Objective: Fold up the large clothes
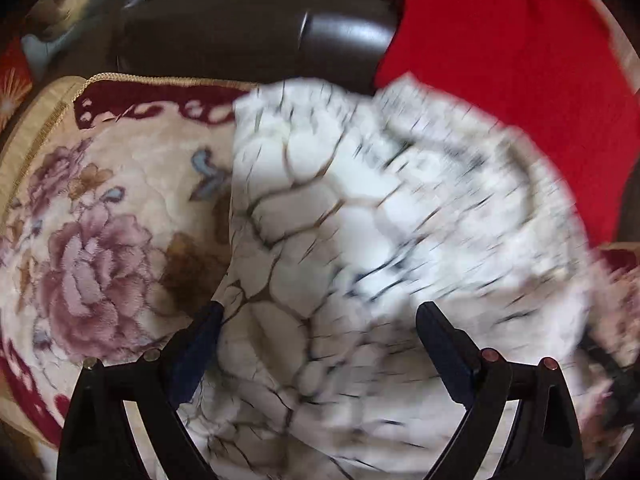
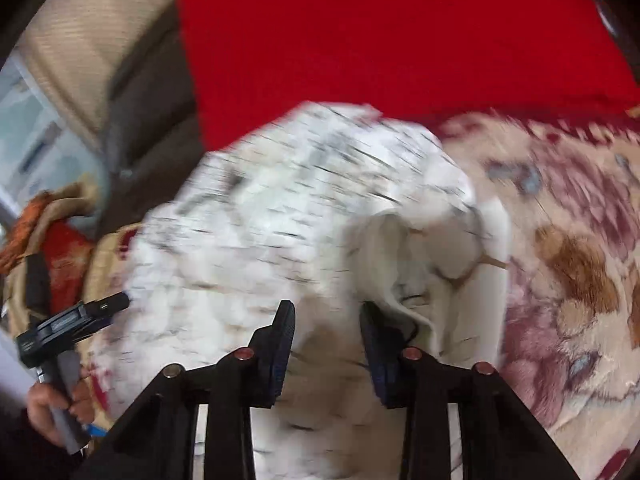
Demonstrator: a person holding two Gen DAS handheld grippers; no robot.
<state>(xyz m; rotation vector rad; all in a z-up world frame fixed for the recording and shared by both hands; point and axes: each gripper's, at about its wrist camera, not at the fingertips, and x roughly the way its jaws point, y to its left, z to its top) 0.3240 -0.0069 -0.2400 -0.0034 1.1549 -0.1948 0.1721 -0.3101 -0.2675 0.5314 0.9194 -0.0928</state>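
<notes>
A white fluffy garment [image 1: 360,240] with thin dark crack-like lines lies bunched on a floral blanket [image 1: 92,216]; it also shows in the right wrist view [image 2: 260,240], blurred by motion. My left gripper [image 1: 320,312] is open, its fingers wide apart over the garment's near part. My right gripper [image 2: 328,308] is open with a narrower gap, its fingers down at a fold where the garment's plain white lining [image 2: 392,256] shows. The left gripper [image 2: 116,304] also appears at the left of the right wrist view, at the garment's edge, held by a hand [image 2: 60,404].
A red cloth [image 1: 520,60] lies behind the garment, also in the right wrist view [image 2: 380,40]. A dark leather sofa back [image 1: 248,28] stands behind. The floral blanket [image 2: 568,260] spreads to the right.
</notes>
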